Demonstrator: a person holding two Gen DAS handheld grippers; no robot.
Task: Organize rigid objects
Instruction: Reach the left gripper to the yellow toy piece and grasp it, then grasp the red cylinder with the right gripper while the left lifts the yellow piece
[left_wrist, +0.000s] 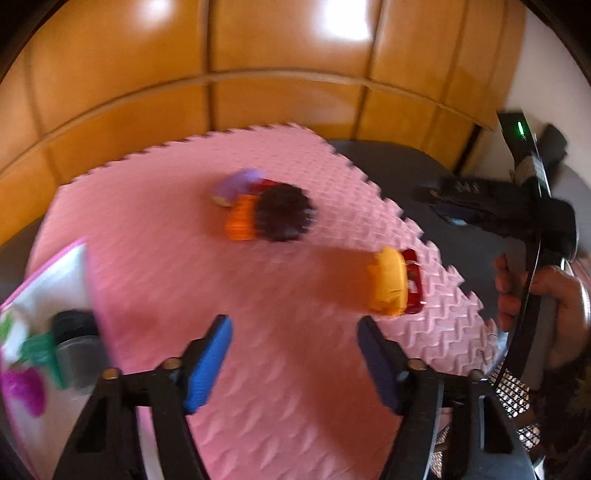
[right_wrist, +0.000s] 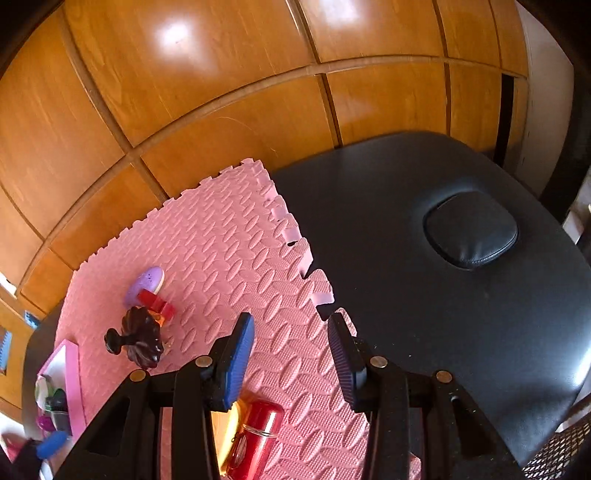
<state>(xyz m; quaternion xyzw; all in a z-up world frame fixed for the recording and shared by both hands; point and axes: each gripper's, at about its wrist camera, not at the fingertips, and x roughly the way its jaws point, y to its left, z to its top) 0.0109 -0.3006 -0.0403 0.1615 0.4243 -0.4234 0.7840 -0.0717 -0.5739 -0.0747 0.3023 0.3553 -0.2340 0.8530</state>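
A pink foam mat (left_wrist: 184, 258) lies on a black padded table (right_wrist: 424, 295). A cluster of small objects sits mid-mat: a purple piece (left_wrist: 236, 186), an orange ridged piece (left_wrist: 242, 218) and a dark round knob-like object (left_wrist: 282, 212). In the right wrist view they show as the purple piece (right_wrist: 146, 282), a red piece (right_wrist: 157, 302) and the dark object (right_wrist: 142, 338). A yellow-orange object (left_wrist: 388, 282) with a red bottle (left_wrist: 413, 280) lies at the mat's right edge; the bottle (right_wrist: 258, 435) sits under my right gripper. My left gripper (left_wrist: 293, 363) is open and empty above the mat. My right gripper (right_wrist: 291, 360) is open and empty.
A pink-rimmed white tray (left_wrist: 48, 280) at the left holds a grey-black item (left_wrist: 77, 347), a green piece and a magenta piece. Wooden cabinet panels (right_wrist: 221, 110) rise behind the table. A padded headrest bump (right_wrist: 471, 229) sits on the table's right part. My right hand's gripper body (left_wrist: 517, 206) shows in the left view.
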